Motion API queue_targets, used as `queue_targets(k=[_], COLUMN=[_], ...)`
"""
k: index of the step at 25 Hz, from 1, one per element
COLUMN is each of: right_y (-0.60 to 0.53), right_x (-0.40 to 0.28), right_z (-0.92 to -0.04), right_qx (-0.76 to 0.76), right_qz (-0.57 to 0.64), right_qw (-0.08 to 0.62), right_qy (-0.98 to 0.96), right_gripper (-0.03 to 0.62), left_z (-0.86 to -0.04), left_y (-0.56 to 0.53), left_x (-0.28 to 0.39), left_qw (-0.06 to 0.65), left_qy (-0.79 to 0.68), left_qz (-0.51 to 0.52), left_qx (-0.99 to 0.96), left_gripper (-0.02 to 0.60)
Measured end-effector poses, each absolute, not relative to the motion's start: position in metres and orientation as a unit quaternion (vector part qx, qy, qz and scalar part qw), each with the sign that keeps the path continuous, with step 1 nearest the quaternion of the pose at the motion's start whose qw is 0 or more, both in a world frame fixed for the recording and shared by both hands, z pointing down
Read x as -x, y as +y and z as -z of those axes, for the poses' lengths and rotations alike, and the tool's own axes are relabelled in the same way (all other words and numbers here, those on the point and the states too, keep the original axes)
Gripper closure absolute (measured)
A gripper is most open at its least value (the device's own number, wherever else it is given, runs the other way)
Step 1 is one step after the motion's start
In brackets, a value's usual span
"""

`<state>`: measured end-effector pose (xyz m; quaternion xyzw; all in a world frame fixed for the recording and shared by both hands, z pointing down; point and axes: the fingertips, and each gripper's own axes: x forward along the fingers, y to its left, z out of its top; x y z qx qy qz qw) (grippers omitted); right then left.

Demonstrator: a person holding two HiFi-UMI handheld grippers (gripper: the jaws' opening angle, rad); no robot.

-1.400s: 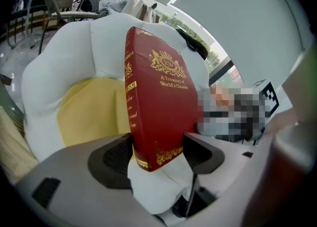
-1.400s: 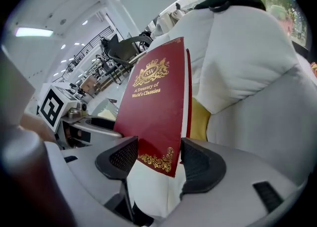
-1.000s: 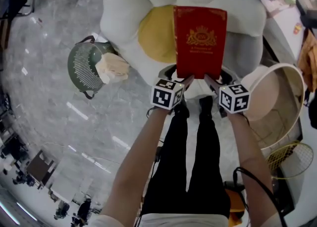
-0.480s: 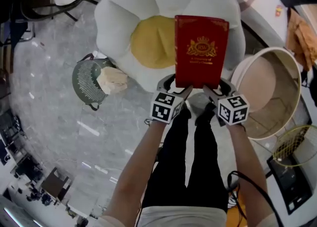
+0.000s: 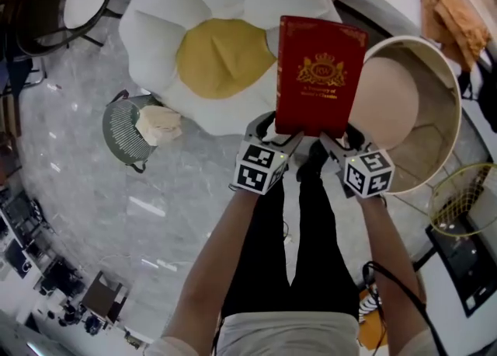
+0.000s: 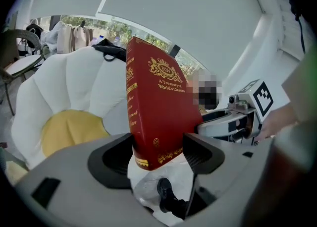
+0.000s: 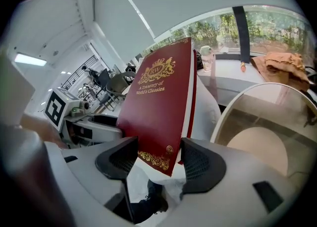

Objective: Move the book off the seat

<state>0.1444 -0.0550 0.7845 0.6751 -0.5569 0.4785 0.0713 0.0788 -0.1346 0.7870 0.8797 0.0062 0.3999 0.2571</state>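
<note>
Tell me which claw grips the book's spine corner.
The left claw: the lettered spine of the red book sits between its jaws, while the right claw clamps the page-edge corner.

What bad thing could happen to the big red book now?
The red book stands upright, pinched only at its bottom corners by the left gripper and the right gripper. Most of it sticks up above them, so it might tip or slip out and drop to the floor. It also looks close to the round tub, so swinging it right could bump the rim.
</note>
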Motion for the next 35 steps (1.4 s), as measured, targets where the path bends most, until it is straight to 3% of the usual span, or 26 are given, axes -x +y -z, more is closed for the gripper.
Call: queue_targets(k=[21, 35], right_y=[0.141, 0.173], right_x=[-0.179, -0.204], right_z=[-0.837, -0.866], right_qx=[-0.682, -0.677], right_qz=[-0.574, -0.597], right_qw=[0.015, -0.025], right_qy=[-0.452, -0.429], right_gripper=[0.306, 0.306], left_z=[-0.834, -0.863], left_y=[0.039, 0.069], left_x=[-0.156, -0.180], left_qw=[0.210, 0.260], left_qy=[0.166, 0.157], left_qz=[-0.493, -0.526], left_qx=[-0.827, -0.794], left_gripper=[0.264, 0.264])
